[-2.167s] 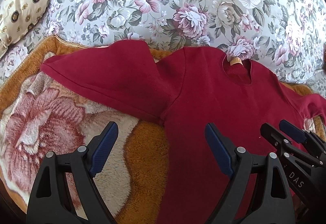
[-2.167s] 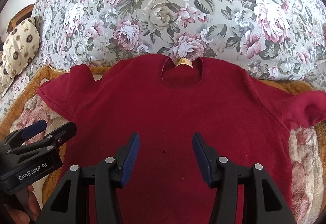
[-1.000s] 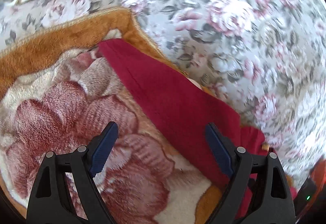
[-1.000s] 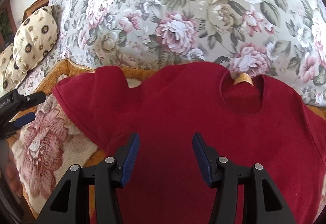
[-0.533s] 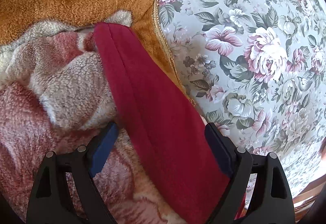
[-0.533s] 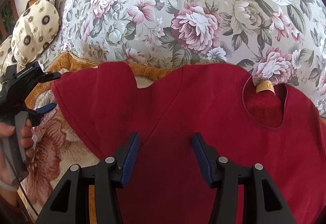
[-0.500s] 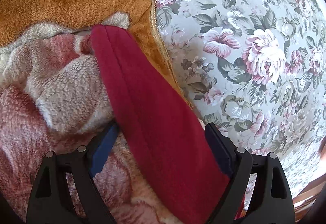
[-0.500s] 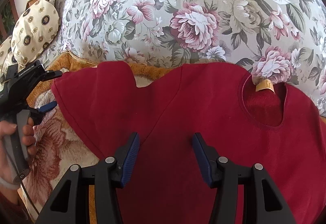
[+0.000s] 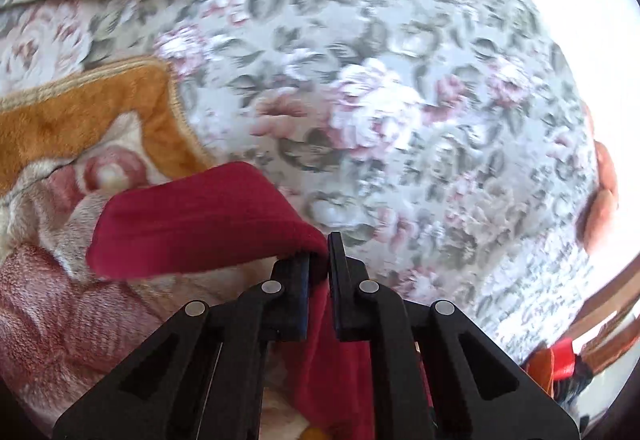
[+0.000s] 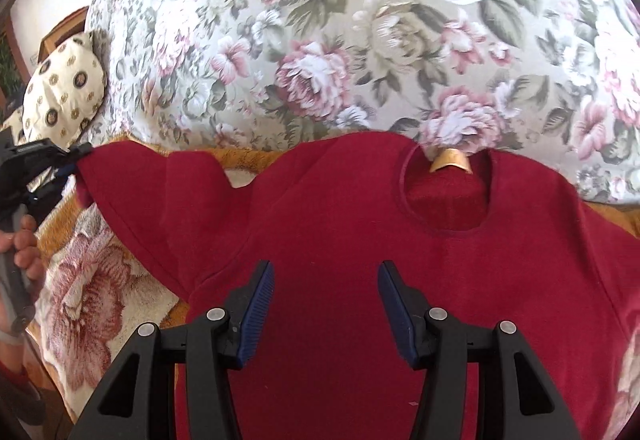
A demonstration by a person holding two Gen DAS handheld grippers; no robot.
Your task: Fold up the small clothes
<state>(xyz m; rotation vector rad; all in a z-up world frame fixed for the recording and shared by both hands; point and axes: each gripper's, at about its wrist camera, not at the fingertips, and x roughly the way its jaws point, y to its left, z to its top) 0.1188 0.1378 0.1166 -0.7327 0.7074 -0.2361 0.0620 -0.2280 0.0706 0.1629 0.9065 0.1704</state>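
Because the left tool (image 9: pixel 318 266) pinches only the sleeve tip of the red shirt (image 10: pixel 360 280) lying on the blanket (image 10: pixel 92 300), and the right tool (image 10: pixel 326 304) hangs spread above it, the cuff could slip free mid-fold.

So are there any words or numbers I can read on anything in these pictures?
No text here can be read.
Left gripper, right wrist view: a pale mark on its side, too small and blurred to read.
Tan neck tag in the red shirt: no writing shows.
Right gripper: no writing shows.
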